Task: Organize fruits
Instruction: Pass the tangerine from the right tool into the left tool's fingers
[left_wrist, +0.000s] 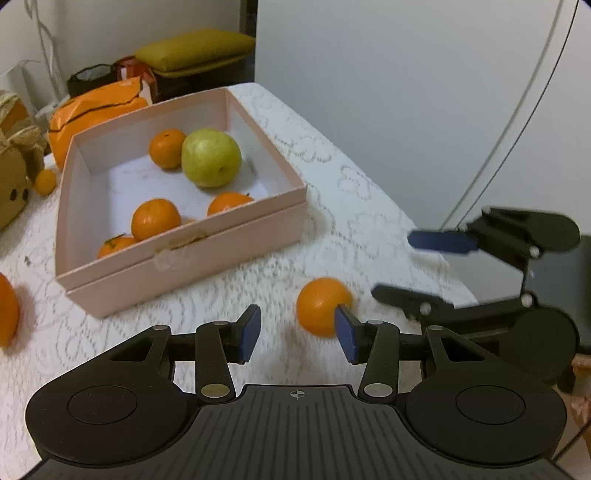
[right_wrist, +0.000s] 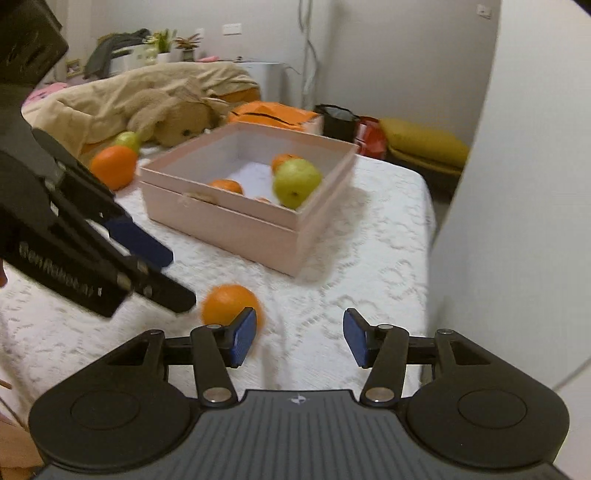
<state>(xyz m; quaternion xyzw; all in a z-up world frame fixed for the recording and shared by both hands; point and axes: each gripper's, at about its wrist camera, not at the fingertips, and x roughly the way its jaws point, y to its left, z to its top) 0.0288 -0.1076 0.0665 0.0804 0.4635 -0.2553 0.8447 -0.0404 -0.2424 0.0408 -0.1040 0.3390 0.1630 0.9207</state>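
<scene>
A pink box (left_wrist: 192, 243) (right_wrist: 236, 221) on the white lace tablecloth holds several oranges and a green pear (left_wrist: 211, 158) (right_wrist: 296, 181). A loose orange (left_wrist: 322, 305) (right_wrist: 229, 303) lies on the cloth in front of the box. My left gripper (left_wrist: 297, 334) is open and empty, its right pad just in front of that orange; it also shows in the right wrist view (right_wrist: 155, 273). My right gripper (right_wrist: 300, 336) is open and empty, the orange beside its left pad; it also shows in the left wrist view (left_wrist: 417, 266).
Another orange (right_wrist: 112, 166) (left_wrist: 8, 310) and a second green pear (right_wrist: 129, 140) lie left of the box. A small orange (left_wrist: 45, 181), a plush toy (right_wrist: 173, 122), and an orange bag (left_wrist: 96, 110) are behind. The table edge (left_wrist: 406, 218) and a wall are at right.
</scene>
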